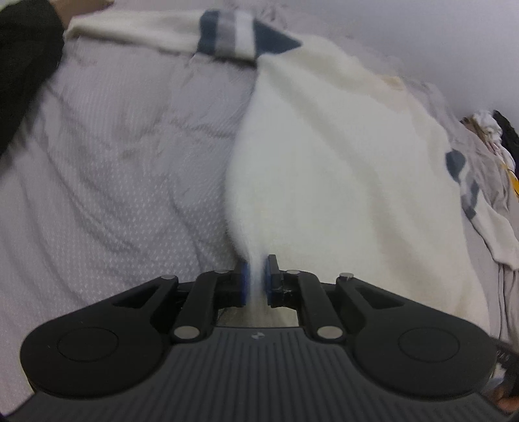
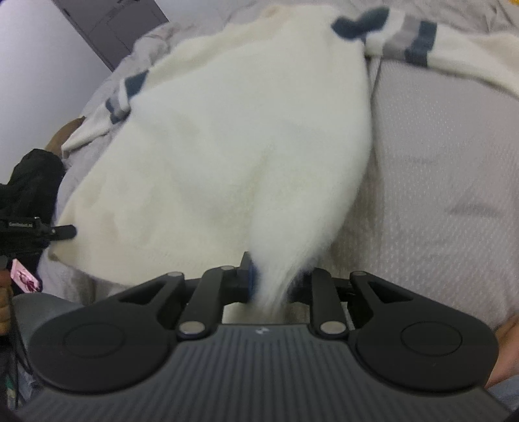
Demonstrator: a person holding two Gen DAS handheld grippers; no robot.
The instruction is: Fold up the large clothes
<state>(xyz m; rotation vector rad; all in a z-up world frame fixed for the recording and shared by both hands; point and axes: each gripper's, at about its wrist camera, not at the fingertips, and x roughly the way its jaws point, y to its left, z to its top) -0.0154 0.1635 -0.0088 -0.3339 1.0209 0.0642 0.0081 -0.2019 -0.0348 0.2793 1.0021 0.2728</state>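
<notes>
A fluffy white sweater lies spread on a grey patterned bedspread. Its sleeve, banded in blue and grey, stretches along the far side. My left gripper is shut on a pinch of the sweater's near edge, with the white pile squeezed between the blue pads. In the right wrist view the same sweater rises from my right gripper, which is shut on another bunch of the near edge. The fabric hides the right pad. The striped sleeve lies at the top right on the bedspread.
A person's black sleeve reaches in at the top left. A heap of other clothes sits at the bed's right edge. A black tool touches the sweater's left corner. Pale wall and a dark panel stand behind.
</notes>
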